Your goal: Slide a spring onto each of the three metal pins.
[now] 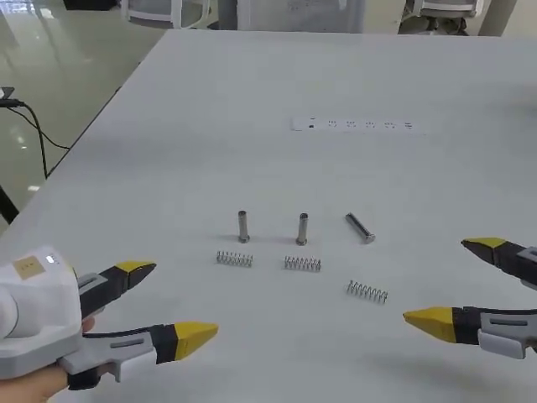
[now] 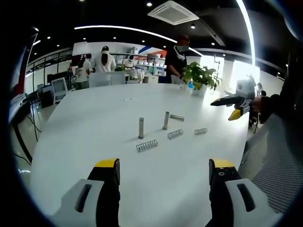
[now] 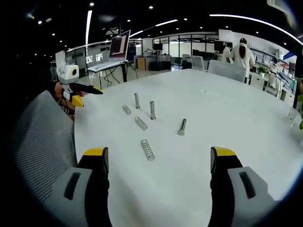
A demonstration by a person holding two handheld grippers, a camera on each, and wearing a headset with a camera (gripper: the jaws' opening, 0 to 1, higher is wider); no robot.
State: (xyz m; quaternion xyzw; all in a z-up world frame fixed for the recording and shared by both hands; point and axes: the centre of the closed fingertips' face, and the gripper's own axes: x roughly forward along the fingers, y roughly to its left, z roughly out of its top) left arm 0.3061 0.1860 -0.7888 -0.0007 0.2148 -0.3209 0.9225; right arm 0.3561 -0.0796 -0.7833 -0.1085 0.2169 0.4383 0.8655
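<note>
Risk is judged from the head view: the two upright pins [image 1: 242, 227] could be toppled by a careless approach, and the third pin [image 1: 360, 227] is laid flat on the tabletop [image 1: 252, 151], springs [image 1: 302, 264] just beside. Left gripper view: left hand-held gripper [image 2: 164, 170] is spread wide, empty. Right gripper view: right hand-held gripper [image 3: 158, 158] is spread, nothing held.

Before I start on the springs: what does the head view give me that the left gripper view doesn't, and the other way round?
Head view: the left gripper from outside, with the hand holding it. Left gripper view: a potted plant and people standing beyond the table. Both: two upright pins, one lying pin, three springs loose on the table, and the right gripper, jaws open.
</note>
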